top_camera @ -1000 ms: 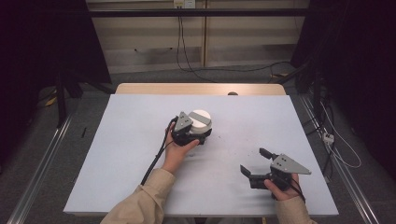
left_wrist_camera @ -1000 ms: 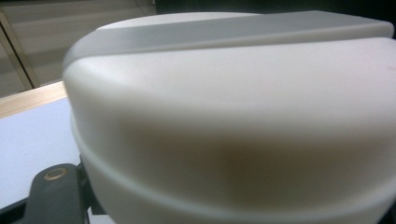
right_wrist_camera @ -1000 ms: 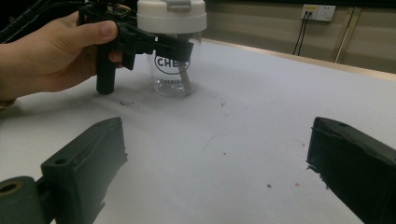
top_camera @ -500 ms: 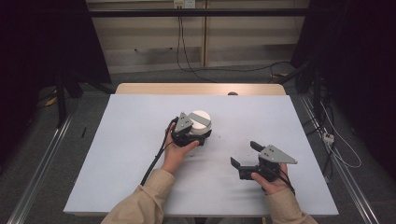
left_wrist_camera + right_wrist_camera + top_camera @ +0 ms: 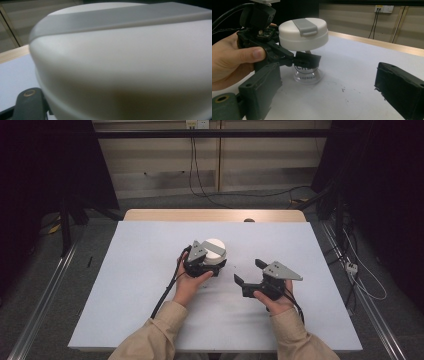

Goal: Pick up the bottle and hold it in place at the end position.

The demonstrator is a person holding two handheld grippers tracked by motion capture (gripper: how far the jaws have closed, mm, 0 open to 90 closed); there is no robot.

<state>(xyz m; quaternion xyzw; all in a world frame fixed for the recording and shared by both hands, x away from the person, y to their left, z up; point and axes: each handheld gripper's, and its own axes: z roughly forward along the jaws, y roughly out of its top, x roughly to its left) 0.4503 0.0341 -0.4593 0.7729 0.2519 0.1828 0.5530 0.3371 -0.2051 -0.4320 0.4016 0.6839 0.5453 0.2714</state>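
A clear cup (image 5: 308, 77) with "CHERISH" lettering stands on the white table (image 5: 140, 285). It wears a wide white lid (image 5: 214, 247) with a grey flip tab (image 5: 303, 26). My left gripper (image 5: 207, 262) is shut around the clear body just under the lid, with a person's hand behind it. In the left gripper view the lid (image 5: 120, 62) looms very close. My right gripper (image 5: 249, 271) stands open a short way to the right of the cup, its jaws pointing at it. In the right gripper view my right gripper (image 5: 329, 87) is wide open with nothing between the jaws.
A black cable (image 5: 167, 287) trails from the left gripper toward the table's front left. A wooden strip (image 5: 210, 215) borders the far edge. Small dark specks (image 5: 342, 90) mark the surface near the cup. Cables lie on the floor behind the table.
My right gripper has moved left and slightly forward, closing in on the cup, still open. The left gripper and the cup have stayed in place.
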